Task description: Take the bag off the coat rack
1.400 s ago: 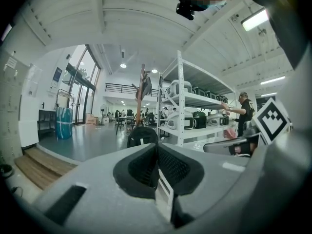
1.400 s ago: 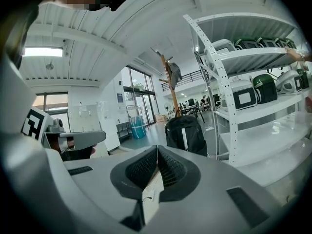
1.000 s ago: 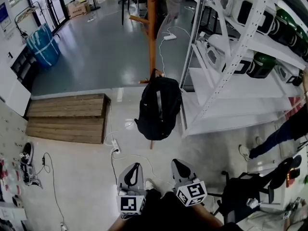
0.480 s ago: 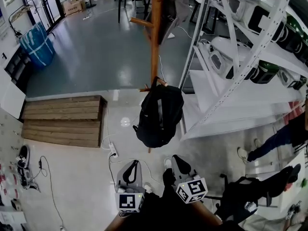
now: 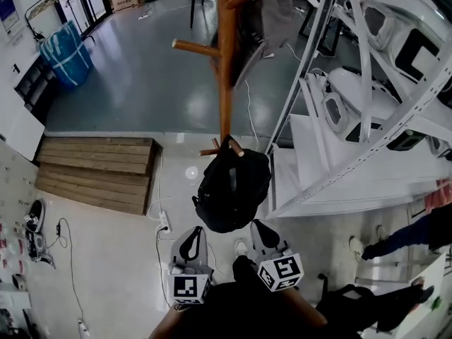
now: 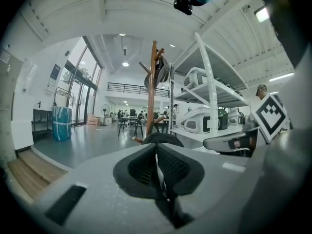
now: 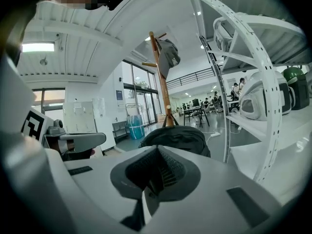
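A black backpack point(image 5: 232, 189) hangs by its top loop from a low peg of the wooden coat rack point(image 5: 226, 62). It also shows in the left gripper view as a dark hump point(image 6: 163, 139) and in the right gripper view point(image 7: 176, 138) just beyond the jaws. My left gripper point(image 5: 191, 244) and right gripper point(image 5: 263, 237) are held side by side just below the backpack in the head view, both shut with nothing between the jaws. A grey garment point(image 5: 272, 9) hangs high on the rack.
White metal shelving point(image 5: 353, 104) with helmets and machines stands close on the right. Wooden pallet steps point(image 5: 99, 171) lie at the left, a power strip and cables point(image 5: 165, 223) on the floor beside the rack. A person's leg point(image 5: 402, 235) is at the right edge.
The view has closed in on the coat rack. The backpack now sits nearer to both grippers, which stay shut and side by side.
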A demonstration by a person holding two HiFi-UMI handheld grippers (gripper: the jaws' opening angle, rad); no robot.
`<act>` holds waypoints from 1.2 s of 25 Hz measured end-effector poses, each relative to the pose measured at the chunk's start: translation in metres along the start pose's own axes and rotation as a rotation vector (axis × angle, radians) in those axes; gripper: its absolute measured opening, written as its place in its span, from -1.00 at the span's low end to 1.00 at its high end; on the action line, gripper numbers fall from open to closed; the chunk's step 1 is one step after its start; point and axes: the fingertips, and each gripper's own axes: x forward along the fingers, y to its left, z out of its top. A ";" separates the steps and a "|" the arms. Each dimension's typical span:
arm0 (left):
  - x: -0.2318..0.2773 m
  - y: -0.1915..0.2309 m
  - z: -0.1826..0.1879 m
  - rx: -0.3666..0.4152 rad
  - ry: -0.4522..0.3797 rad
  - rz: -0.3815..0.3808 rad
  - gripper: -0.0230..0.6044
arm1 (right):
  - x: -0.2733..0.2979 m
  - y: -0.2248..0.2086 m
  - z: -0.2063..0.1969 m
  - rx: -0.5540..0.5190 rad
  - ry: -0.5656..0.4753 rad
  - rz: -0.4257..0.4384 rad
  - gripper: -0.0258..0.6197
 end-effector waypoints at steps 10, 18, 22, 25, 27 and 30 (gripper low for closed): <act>0.073 0.012 0.009 0.015 -0.012 0.137 -0.84 | 0.047 -0.074 0.013 -0.016 0.024 0.041 -0.88; 0.102 0.009 0.004 0.027 0.019 0.150 -0.83 | 0.082 -0.106 0.014 -0.022 0.045 0.099 -0.87; 0.112 0.018 0.001 0.048 0.011 0.171 -0.62 | 0.097 -0.115 0.015 -0.031 0.056 0.113 -0.86; 0.118 0.023 -0.005 0.043 0.032 0.180 -0.53 | 0.105 -0.121 0.013 -0.035 0.071 0.127 -0.69; 0.121 0.027 -0.009 0.040 0.046 0.188 -0.48 | 0.111 -0.124 0.010 -0.041 0.083 0.132 -0.62; 0.126 0.034 -0.015 0.041 0.070 0.192 -0.41 | 0.120 -0.128 0.006 -0.048 0.104 0.137 -0.49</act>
